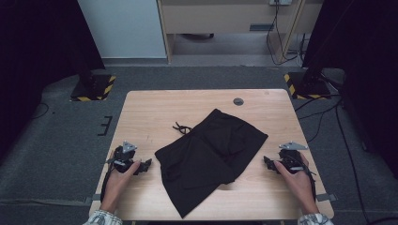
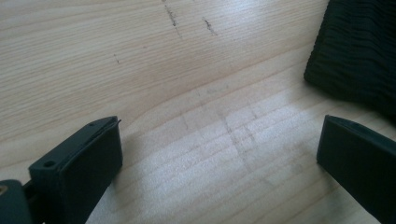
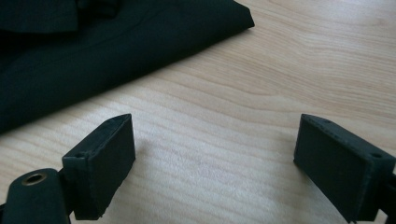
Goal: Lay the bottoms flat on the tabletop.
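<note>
Your left gripper (image 1: 146, 163) rests on the desk (image 1: 141, 112) with its jaws spread wide and nothing between them; in the left gripper view only bare wood lies between the pads, and the ribbed waistband edge of the black shorts (image 2: 359, 51) sits just beyond the far jaw. Your right gripper (image 1: 267, 162) is likewise spread and empty, low over the desk, with the hem side of the shorts (image 3: 107, 51) near its jaws but apart from them. The shorts (image 1: 211, 154) lie flat at the centre of the desk, set diagonally, between both grippers, with a drawstring (image 1: 182, 127) trailing from the far-left edge. Expect the garment to be light, soft and limp: it will drape, sag and fold under its own weight, and thin fabric can slide out of a shallow pinch. Take hold at an edge where the cloth is thickest, preferably the ribbed waistband on your left and a hemmed corner on your right. Slide one jaw under the edge so that the pads close on all layers.
</note>
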The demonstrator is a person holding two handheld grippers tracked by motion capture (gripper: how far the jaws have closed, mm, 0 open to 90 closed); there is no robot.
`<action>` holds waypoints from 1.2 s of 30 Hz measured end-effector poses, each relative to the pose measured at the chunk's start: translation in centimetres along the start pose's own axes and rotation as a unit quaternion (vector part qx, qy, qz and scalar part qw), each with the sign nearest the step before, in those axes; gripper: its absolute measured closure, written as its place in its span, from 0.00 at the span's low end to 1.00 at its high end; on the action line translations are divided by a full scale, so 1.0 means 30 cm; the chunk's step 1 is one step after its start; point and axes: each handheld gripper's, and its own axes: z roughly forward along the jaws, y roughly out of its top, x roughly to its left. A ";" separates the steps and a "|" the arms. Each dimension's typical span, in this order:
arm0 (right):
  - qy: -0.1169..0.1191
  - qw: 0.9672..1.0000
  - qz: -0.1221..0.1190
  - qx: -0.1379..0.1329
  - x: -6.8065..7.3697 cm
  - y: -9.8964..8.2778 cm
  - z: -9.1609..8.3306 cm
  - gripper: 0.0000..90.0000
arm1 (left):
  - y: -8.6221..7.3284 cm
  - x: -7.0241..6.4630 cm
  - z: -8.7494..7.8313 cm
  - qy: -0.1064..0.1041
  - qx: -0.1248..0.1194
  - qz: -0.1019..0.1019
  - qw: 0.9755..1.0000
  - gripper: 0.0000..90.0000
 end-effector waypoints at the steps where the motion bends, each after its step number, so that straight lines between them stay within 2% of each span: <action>1: 0.000 1.000 0.001 0.001 0.001 0.002 0.002 0.14 | 0.000 0.000 0.000 0.000 0.000 0.000 1.000 0.00; 5: -0.002 1.000 0.001 0.001 0.006 0.012 0.012 0.15 | -0.008 -0.015 -0.016 0.001 0.004 0.001 1.000 0.00; 7: -0.004 1.000 0.000 -0.003 0.012 0.019 0.014 0.24 | -0.001 -0.027 -0.033 0.005 0.000 0.006 1.000 0.06; 8: -0.008 1.000 -0.002 -0.009 0.020 0.026 0.010 0.28 | 0.004 -0.034 -0.043 0.007 -0.007 0.005 1.000 0.05; 9: -0.008 1.000 -0.002 -0.009 0.020 0.026 0.010 0.28 | 0.004 -0.034 -0.043 0.007 -0.007 0.005 1.000 0.06; 10: 0.003 1.000 -0.013 -0.026 0.041 0.045 0.002 0.35 | 0.019 -0.061 -0.073 0.000 -0.029 0.004 1.000 0.06; 11: 0.010 0.999 -0.015 -0.033 0.052 0.053 0.000 0.41 | 0.029 -0.089 -0.092 -0.006 -0.038 0.010 0.999 0.06; 12: 0.028 0.998 -0.020 -0.043 0.073 0.065 -0.003 0.46 | 0.034 -0.108 -0.102 -0.010 -0.042 0.019 0.999 0.06; 13: 0.028 0.998 -0.020 -0.043 0.073 0.065 -0.003 0.46 | 0.034 -0.108 -0.102 -0.010 -0.042 0.019 0.999 0.06; 14: 0.048 0.997 -0.034 -0.049 0.111 0.086 -0.002 0.51 | 0.045 -0.168 -0.127 -0.027 -0.054 0.037 0.997 0.07; 15: 0.051 0.997 -0.041 -0.051 0.124 0.092 0.001 0.53 | 0.045 -0.168 -0.127 -0.027 -0.054 0.037 0.997 0.07; 16: 0.059 0.996 -0.046 -0.056 0.146 0.101 0.008 0.55 | 0.054 -0.233 -0.137 -0.048 -0.059 0.053 0.996 0.07; 18: 0.064 0.995 -0.060 -0.053 0.178 0.109 0.026 0.56 | 0.058 -0.298 -0.129 -0.062 -0.055 0.079 0.993 0.08; 19: 0.065 0.994 -0.066 -0.051 0.191 0.109 0.038 0.56 | 0.058 -0.298 -0.129 -0.062 -0.055 0.079 0.993 0.10; 20: 0.063 0.994 -0.074 -0.045 0.202 0.109 0.051 0.56 | 0.061 -0.340 -0.114 -0.078 -0.045 0.096 0.991 0.12; 21: 0.063 0.994 -0.074 -0.045 0.202 0.109 0.051 0.56 | 0.061 -0.340 -0.114 -0.078 -0.045 0.096 0.991 0.14; 22: 0.064 0.994 -0.085 -0.030 0.220 0.107 0.070 0.55 | 0.056 -0.367 -0.096 -0.083 -0.031 0.116 0.989 0.15; 24: 0.062 0.993 -0.096 -0.020 0.234 0.102 0.085 0.54 | 0.051 -0.378 -0.076 -0.085 -0.014 0.127 0.988 0.16; 25: 0.062 0.993 -0.096 -0.020 0.234 0.102 0.085 0.54 | 0.051 -0.378 -0.076 -0.085 -0.014 0.127 0.988 0.17; 26: 0.064 0.993 -0.092 -0.021 0.236 0.102 0.086 0.54 | 0.049 -0.375 -0.066 -0.095 -0.010 0.120 0.988 0.17; 27: 0.065 0.994 -0.089 -0.021 0.238 0.100 0.085 0.54 | 0.045 -0.369 -0.055 -0.103 -0.005 0.115 0.988 0.21; 29: 0.069 0.994 -0.075 -0.024 0.239 0.094 0.085 0.55 | 0.042 -0.366 -0.046 -0.104 0.001 0.115 0.988 0.22; 30: 0.073 0.995 -0.068 -0.024 0.238 0.091 0.083 0.54 | 0.039 -0.360 -0.029 -0.099 0.012 0.117 0.988 0.22; 33: 0.075 0.994 -0.072 -0.025 0.240 0.086 0.079 0.54 | 0.039 -0.354 -0.014 -0.100 0.018 0.115 0.988 0.22; 35: 0.078 0.994 -0.070 -0.026 0.249 0.075 0.069 0.54 | 0.042 -0.345 -0.005 -0.105 0.020 0.105 0.989 0.19; 36: 0.080 0.994 -0.073 -0.026 0.251 0.073 0.066 0.54 | 0.047 -0.336 0.000 -0.101 0.021 0.102 0.990 0.19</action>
